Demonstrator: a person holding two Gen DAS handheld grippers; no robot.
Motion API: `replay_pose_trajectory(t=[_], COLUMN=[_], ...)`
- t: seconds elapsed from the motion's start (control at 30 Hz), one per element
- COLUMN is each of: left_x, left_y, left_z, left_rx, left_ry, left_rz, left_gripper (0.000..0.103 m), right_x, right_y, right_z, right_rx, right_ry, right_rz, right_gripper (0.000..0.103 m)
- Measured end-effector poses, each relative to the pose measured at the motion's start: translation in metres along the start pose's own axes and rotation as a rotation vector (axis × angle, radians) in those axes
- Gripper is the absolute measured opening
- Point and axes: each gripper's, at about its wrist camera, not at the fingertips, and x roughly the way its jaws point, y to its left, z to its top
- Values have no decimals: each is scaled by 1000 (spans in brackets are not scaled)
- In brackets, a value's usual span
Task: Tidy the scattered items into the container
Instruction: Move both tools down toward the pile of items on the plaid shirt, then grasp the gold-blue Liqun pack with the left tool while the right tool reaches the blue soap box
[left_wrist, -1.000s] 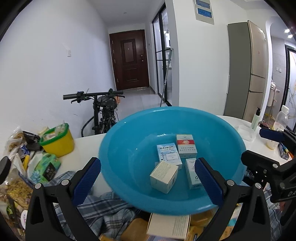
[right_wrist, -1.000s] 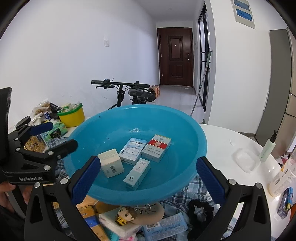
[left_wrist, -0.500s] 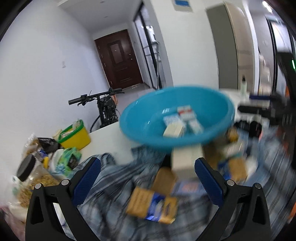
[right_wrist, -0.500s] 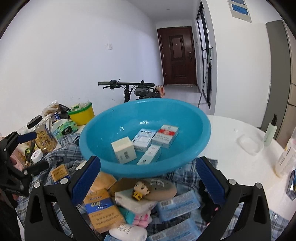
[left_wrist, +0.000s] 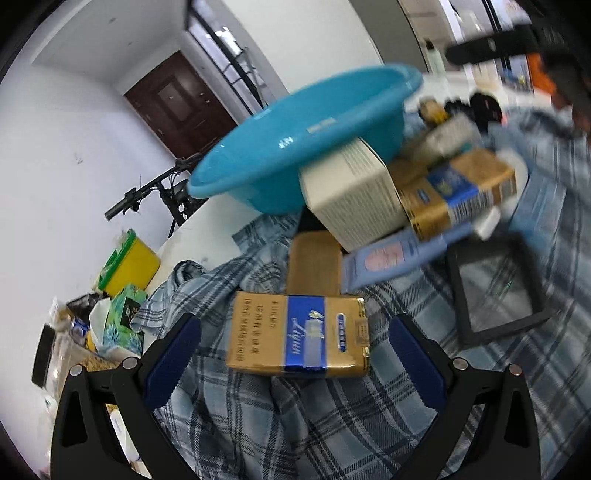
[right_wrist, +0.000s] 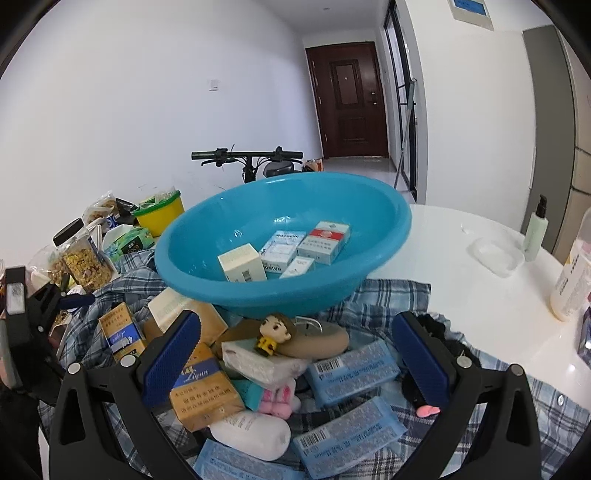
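Through my left wrist camera, my left gripper (left_wrist: 293, 363) is tilted and pitched down over the plaid cloth (left_wrist: 332, 424), fingers spread wide and holding nothing. A gold and blue cigarette pack (left_wrist: 299, 338) lies flat on the cloth between my fingertips, though I cannot tell whether either pad touches it. Beyond it a cream box (left_wrist: 351, 199) leans against the outside of the blue basin (left_wrist: 295, 147), with another gold pack (left_wrist: 458, 192) just beside it; that side is blurred. A black frame (left_wrist: 498, 291) lies on the cloth to the right.

Through my right wrist camera, my right gripper (right_wrist: 295, 363) sits level and low over the pile, fingers wide apart and empty. Between them lie a small doll figure (right_wrist: 275, 332), blue barcoded packets (right_wrist: 351, 373) and a white bottle (right_wrist: 251, 435). The basin (right_wrist: 391, 236) stands ahead on the cloth, holding four small boxes (right_wrist: 288, 251). My left gripper (right_wrist: 70, 301) shows at the left edge, near a gold pack (right_wrist: 120, 334).
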Motion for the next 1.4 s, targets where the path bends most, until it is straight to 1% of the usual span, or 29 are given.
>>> replay_pose_trajectory(t=[0.07, 0.17, 0.27, 0.37, 0.43, 0.47, 0.5, 0.57, 0.77, 0.87, 0.97, 1.03, 1.1, 1.23, 1.37, 1.4], left_x=[9, 21, 34, 39, 41, 41, 40, 39, 28, 19, 9, 3, 0, -6, -10, -12], left_y=[-5, -8, -9, -10, -7, -6, -5, -5, 4, 11, 17, 20, 22, 21, 16, 14], left_z=[3, 5, 5, 3, 3, 2, 2, 0, -1, 0, 0, -1, -2, -1, 3, 4], left_rx=[12, 8, 5, -2, -23, -32, -40, -44, -122, -146, -176, -199, -226, -272, -272, -271], left_ry=[31, 67, 121, 133, 130, 130, 128, 125, 85, 65, 40, 27, 14, -11, -29, -35], left_rz=[21, 26, 43, 43, 27, 10, -4, -2, -14, -4, 1, -3, -33, -69, -86, -94], left_gripper=[103, 103, 103, 102, 98, 92, 91, 89, 88, 89, 89, 89, 89, 89, 89, 89], right_x=[1, 2, 2, 2, 3, 4, 5, 7, 3, -7, -16, -17, -17, -8, 6, 6], right_y=[-3, -4, -3, -4, -6, -6, -7, -9, -24, -36, -49, -56, -59, -52, -42, -40], right_z=[-2, -4, -7, -11, -14, -15, -18, -22, -31, -35, -40, -44, -50, -63, -75, -75], right_rx=[9, 10, -1, 0, 3, 3, 1, -3, 10, 2, -37, -54, -81, -160, -208, -218], right_ry=[6, 13, 20, 25, 30, 33, 38, 51, 67, 65, 66, 88, 113, 161, 225, 227], right_rz=[-2, -6, -7, -7, -1, 3, 6, 7, -14, -52, -82, -80, -79, -61, -42, -35], right_gripper=[103, 103, 103, 103, 103, 103, 103, 103, 103, 103, 103, 103, 103, 103, 103, 103])
